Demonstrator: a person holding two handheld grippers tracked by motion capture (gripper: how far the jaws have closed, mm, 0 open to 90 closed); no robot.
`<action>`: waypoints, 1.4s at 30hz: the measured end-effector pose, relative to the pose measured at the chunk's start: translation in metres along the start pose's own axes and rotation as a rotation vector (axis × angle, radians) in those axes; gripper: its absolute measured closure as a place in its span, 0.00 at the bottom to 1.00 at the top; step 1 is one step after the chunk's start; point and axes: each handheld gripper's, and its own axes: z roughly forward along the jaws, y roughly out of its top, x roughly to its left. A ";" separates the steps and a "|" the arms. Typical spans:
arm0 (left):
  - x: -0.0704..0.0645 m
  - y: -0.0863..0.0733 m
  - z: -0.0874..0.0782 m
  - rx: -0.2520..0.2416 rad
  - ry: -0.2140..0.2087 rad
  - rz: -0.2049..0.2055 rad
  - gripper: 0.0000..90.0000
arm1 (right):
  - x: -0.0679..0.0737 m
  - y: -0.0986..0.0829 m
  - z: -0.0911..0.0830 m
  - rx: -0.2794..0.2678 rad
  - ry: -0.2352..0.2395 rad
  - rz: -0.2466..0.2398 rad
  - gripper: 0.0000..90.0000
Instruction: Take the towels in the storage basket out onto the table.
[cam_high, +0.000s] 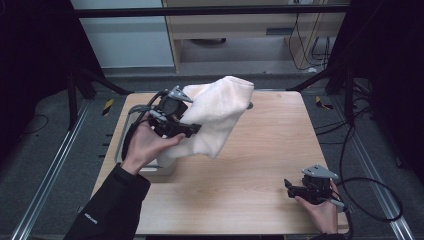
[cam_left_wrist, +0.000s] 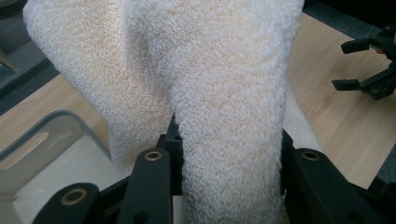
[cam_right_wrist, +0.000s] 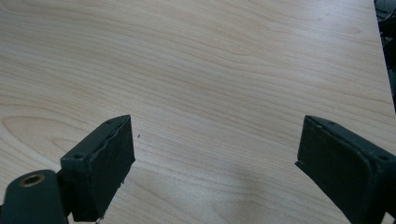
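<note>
A cream terry towel (cam_high: 217, 115) hangs lifted above the left half of the wooden table (cam_high: 260, 165), and my left gripper (cam_high: 187, 131) is shut on it. In the left gripper view the towel (cam_left_wrist: 219, 93) bulges up between the two black jaws and hides their tips. My right gripper (cam_high: 288, 187) rests low near the table's front right corner, open, nothing between its jaws. The right gripper view shows its pads (cam_right_wrist: 112, 158) wide apart over bare wood (cam_right_wrist: 210, 84). The left gripper view also catches the right gripper (cam_left_wrist: 362, 65) at the far right.
A grey plastic bin (cam_high: 150, 167) stands at the table's left edge under the left hand; its rim (cam_left_wrist: 56, 123) shows below the towel. Cables (cam_high: 370, 185) trail off the right side. Black stand legs and a floor rail flank the table.
</note>
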 end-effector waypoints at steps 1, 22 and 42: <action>-0.002 0.002 0.003 0.003 -0.004 0.004 0.70 | 0.000 0.000 0.000 -0.003 -0.001 -0.003 0.12; -0.021 0.016 0.077 0.086 -0.040 0.032 0.70 | -0.001 0.000 0.000 -0.013 -0.004 -0.006 0.12; -0.024 -0.009 0.151 0.176 -0.066 0.016 0.69 | -0.002 0.000 -0.001 -0.014 0.000 0.003 0.12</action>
